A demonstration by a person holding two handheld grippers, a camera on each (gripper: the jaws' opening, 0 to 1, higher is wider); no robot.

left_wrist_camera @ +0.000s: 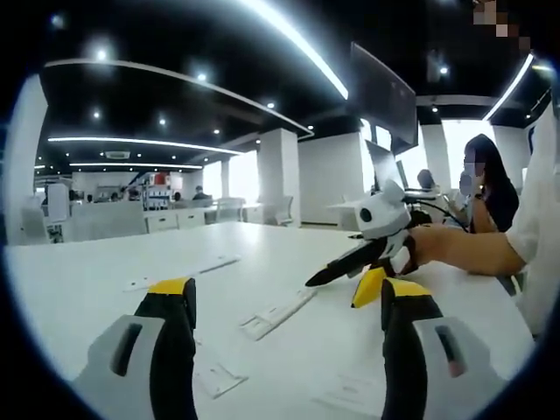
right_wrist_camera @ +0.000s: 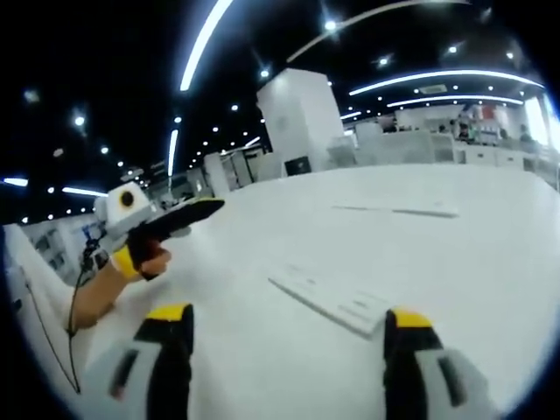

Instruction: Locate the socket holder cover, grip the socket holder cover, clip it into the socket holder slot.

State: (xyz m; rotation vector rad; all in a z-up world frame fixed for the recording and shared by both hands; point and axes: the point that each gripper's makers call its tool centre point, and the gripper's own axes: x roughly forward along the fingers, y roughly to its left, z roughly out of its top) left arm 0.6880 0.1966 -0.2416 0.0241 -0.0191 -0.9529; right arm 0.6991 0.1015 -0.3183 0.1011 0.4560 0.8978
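A long white plastic strip (left_wrist_camera: 278,313) lies on the white table (left_wrist_camera: 105,297) just ahead of my left gripper (left_wrist_camera: 287,293), which is open with nothing between its jaws. A second thin white strip (left_wrist_camera: 188,271) lies farther off to the left, and a small flat white piece (left_wrist_camera: 214,378) sits close between the jaws. My right gripper (left_wrist_camera: 337,269) comes in from the right, held in a hand above the table. In the right gripper view the right gripper (right_wrist_camera: 289,319) is open and empty, with a long white strip (right_wrist_camera: 328,302) just beyond its tips. The left gripper (right_wrist_camera: 188,213) hovers at the left.
Another thin strip (right_wrist_camera: 398,210) lies far across the table. A flat white piece (left_wrist_camera: 350,394) rests near my left gripper's right jaw. A person's forearm (left_wrist_camera: 464,249) reaches in from the right, and another person (left_wrist_camera: 490,175) sits behind. Desks and pillars stand beyond the table.
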